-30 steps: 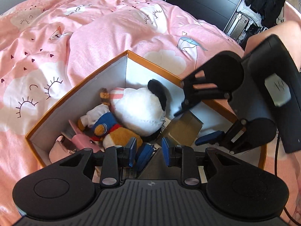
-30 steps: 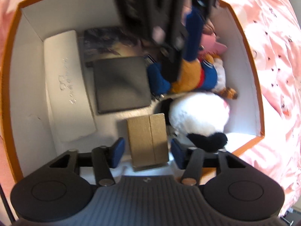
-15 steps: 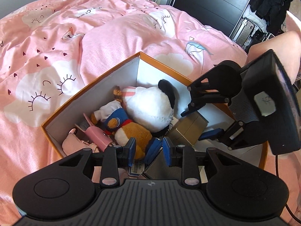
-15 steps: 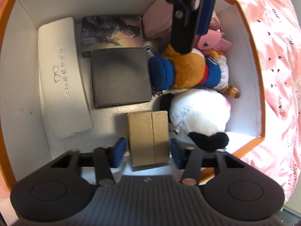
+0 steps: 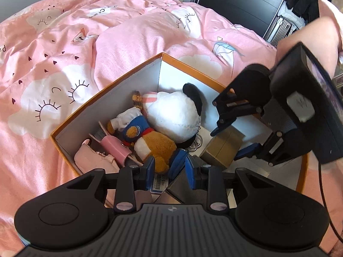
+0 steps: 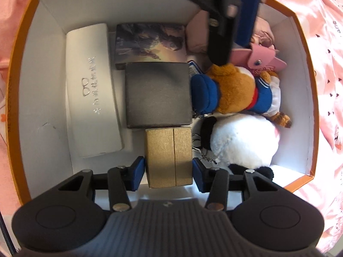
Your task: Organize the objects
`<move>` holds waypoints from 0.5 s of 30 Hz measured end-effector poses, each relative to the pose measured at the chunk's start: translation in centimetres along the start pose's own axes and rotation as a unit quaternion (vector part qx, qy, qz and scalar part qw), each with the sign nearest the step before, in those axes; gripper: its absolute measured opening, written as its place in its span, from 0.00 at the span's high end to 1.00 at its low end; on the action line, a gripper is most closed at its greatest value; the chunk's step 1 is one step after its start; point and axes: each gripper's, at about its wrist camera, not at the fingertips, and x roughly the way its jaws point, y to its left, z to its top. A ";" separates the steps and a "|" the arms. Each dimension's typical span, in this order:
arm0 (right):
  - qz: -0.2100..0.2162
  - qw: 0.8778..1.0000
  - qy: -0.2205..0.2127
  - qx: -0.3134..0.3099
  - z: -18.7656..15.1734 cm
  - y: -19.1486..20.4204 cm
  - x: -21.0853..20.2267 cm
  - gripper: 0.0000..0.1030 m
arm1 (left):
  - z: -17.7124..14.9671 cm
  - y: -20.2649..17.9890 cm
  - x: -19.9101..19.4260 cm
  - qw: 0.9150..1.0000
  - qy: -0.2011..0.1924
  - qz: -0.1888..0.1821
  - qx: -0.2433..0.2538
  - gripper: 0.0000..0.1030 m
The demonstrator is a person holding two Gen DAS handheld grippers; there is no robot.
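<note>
An orange box (image 5: 111,85) with white inner walls (image 6: 51,15) sits on the bed. Inside lie a white plush with black ears (image 5: 173,115) (image 6: 242,141), a brown bear plush in blue (image 5: 148,137) (image 6: 240,92), a pink pouch (image 6: 257,57), a black box (image 6: 158,94), a picture box (image 6: 150,42), a white glasses case (image 6: 90,90) and a gold box (image 5: 223,147) (image 6: 169,156). My right gripper (image 6: 168,169) is open, its pads on either side of the gold box. My left gripper (image 5: 169,169) is open and empty above the box's near corner.
The pink bedspread (image 5: 85,42) with cloud and eyelash prints surrounds the box. A black cabinet (image 5: 240,2) and hanging clothes stand beyond the bed. A person's arm (image 5: 310,34) holds the right gripper.
The left gripper has risen and drawn back out of the box. The right gripper has lowered over the gold box, its pads now closer to the box's sides.
</note>
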 end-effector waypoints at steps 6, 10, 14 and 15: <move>-0.015 1.000 0.003 0.004 0.6 -1.0 -0.1 0.52 | -0.1 -0.1 0.0 1.000 0.004 0.007 0.006 0.62; -0.031 0.999 0.006 -0.003 1.0 -0.9 -0.7 0.50 | -0.3 0.0 -0.4 1.000 0.003 0.004 0.001 0.57; -0.045 0.999 0.014 0.000 1.3 -0.8 -1.7 0.46 | -0.4 -0.2 -1.3 1.000 -0.004 0.016 0.009 0.53; -0.047 0.999 0.014 0.003 1.4 -0.7 -2.2 0.46 | -0.5 -0.3 -1.6 1.000 -0.006 0.019 0.011 0.53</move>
